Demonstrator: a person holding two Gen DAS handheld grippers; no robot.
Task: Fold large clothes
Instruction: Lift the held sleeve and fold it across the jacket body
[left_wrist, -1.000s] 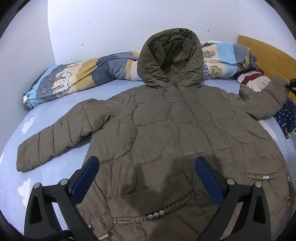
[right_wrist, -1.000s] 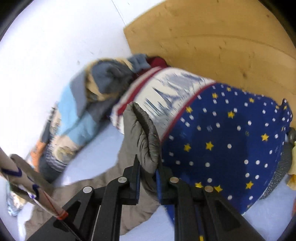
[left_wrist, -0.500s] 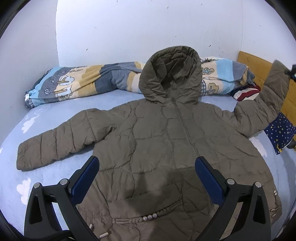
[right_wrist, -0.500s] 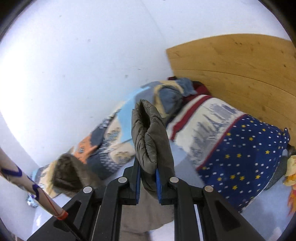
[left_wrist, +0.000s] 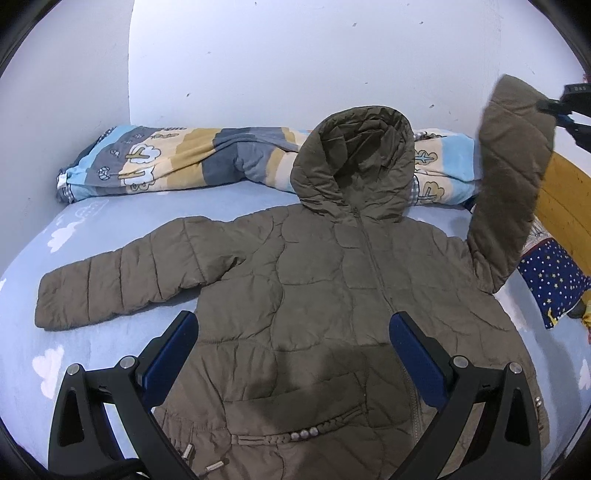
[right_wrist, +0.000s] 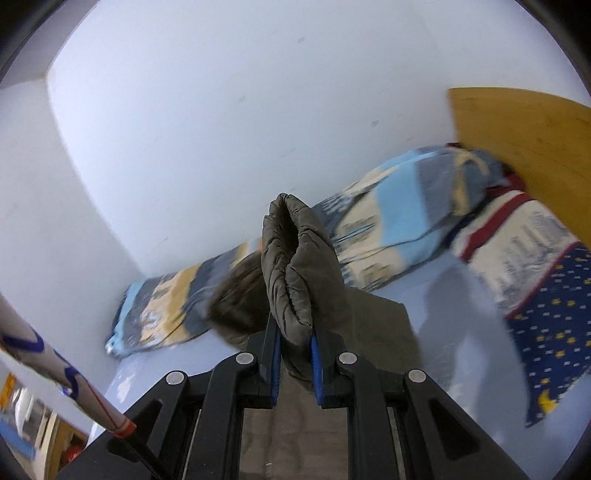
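A brown hooded coat (left_wrist: 314, 280) is lying face up on the bed (left_wrist: 92, 339), hood (left_wrist: 354, 162) resting against a rolled striped quilt (left_wrist: 192, 162) by the wall. One sleeve (left_wrist: 122, 277) is lying flat on the sheet; the other sleeve (left_wrist: 509, 177) is standing raised off the bed. The right tongs (right_wrist: 294, 354) are pinching the cuff (right_wrist: 295, 266) of that raised sleeve between their blue pads (right_wrist: 274, 354). The left tongs (left_wrist: 293, 354) are hovering above the coat's lower front, fingers spread wide and gripping nothing. A starry blue pillow (left_wrist: 554, 277) is lying beside the wooden headboard (left_wrist: 569, 206).
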